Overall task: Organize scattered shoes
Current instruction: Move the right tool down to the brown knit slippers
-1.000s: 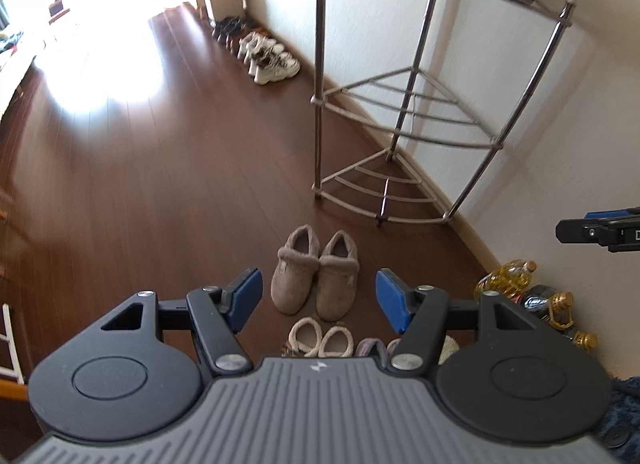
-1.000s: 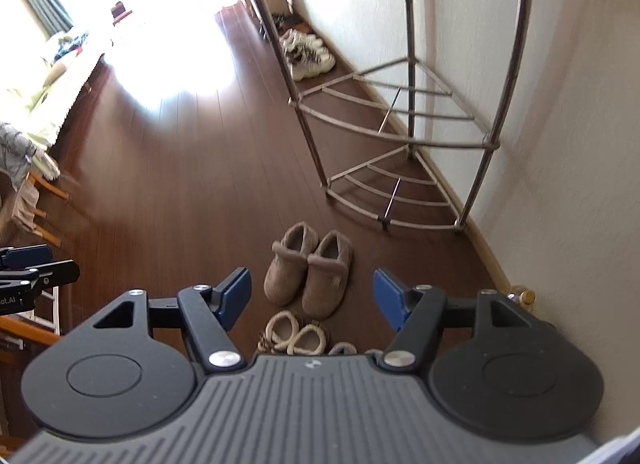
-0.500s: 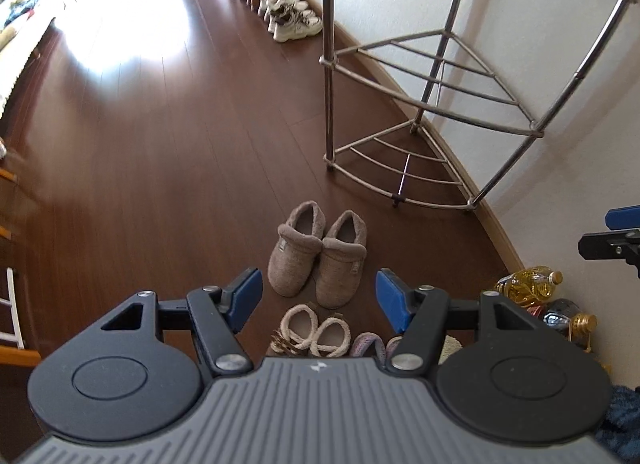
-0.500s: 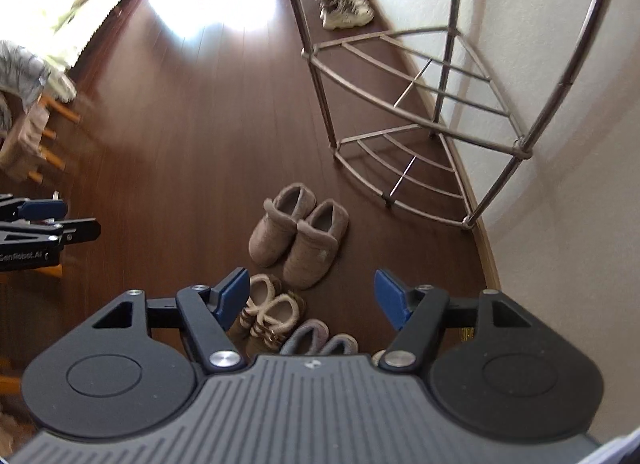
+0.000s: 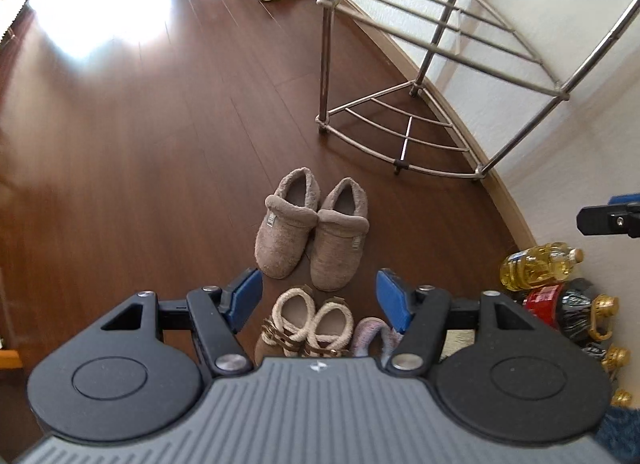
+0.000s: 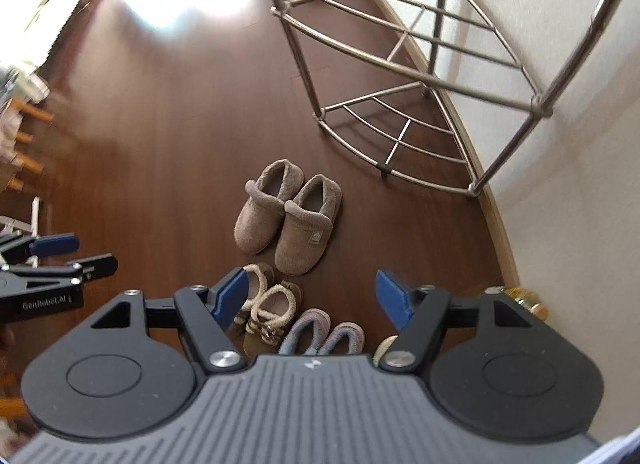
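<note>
Fuzzy taupe slippers [image 5: 312, 232] sit mid-frame on glossy wood floor [image 5: 120, 143], closer than a second ago. Left hand-held gripper [image 5: 318, 298] and right hand-held gripper [image 6: 310, 296] both gape, holding nothing.

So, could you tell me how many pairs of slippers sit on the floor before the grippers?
3: taupe fleece pair nearest the rack, cream-trimmed brown pair closer, grey pair beside it, partly hidden; more may be hidden.

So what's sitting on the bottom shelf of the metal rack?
Nothing: the bottom shelf shows bare bars over floor. The rack's top tiers are out of frame.
</note>
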`<action>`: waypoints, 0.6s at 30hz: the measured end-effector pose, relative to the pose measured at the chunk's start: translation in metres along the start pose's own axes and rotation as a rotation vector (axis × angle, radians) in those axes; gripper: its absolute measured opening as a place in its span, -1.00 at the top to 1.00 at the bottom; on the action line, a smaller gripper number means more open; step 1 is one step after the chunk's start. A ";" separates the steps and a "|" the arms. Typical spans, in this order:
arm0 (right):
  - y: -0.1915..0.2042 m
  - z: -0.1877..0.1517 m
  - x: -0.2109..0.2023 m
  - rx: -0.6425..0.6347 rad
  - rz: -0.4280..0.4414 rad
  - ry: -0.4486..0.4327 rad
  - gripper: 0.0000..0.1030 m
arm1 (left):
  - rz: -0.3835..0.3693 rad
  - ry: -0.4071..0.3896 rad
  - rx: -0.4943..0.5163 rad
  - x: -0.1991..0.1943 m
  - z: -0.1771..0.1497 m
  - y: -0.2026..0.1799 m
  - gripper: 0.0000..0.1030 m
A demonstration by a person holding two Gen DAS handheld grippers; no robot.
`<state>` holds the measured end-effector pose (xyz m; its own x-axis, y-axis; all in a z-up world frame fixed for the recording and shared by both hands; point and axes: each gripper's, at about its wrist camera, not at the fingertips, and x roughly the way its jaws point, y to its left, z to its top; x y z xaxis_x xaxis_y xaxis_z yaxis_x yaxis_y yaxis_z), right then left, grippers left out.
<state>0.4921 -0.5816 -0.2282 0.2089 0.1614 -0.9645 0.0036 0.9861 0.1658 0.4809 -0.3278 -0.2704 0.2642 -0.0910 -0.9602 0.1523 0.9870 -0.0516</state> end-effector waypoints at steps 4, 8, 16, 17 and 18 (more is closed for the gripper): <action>0.023 -0.016 0.048 0.120 -0.041 -0.004 -0.32 | 0.010 0.021 0.071 0.050 -0.004 0.034 -0.27; 0.048 -0.032 0.097 0.198 -0.054 0.002 -0.33 | 0.009 0.027 0.127 0.098 -0.006 0.064 -0.27; 0.072 -0.053 0.191 0.174 -0.062 0.031 -0.33 | -0.035 -0.001 0.174 0.196 -0.010 0.099 -0.27; 0.072 -0.054 0.203 0.161 -0.067 0.029 -0.33 | -0.039 -0.007 0.181 0.206 -0.010 0.101 -0.27; 0.073 -0.055 0.208 0.154 -0.070 0.027 -0.33 | -0.043 -0.011 0.188 0.216 -0.011 0.103 -0.27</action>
<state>0.4825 -0.4737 -0.4284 0.1761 0.0958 -0.9797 0.1675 0.9778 0.1257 0.5431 -0.2447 -0.4860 0.2641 -0.1355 -0.9549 0.3383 0.9402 -0.0398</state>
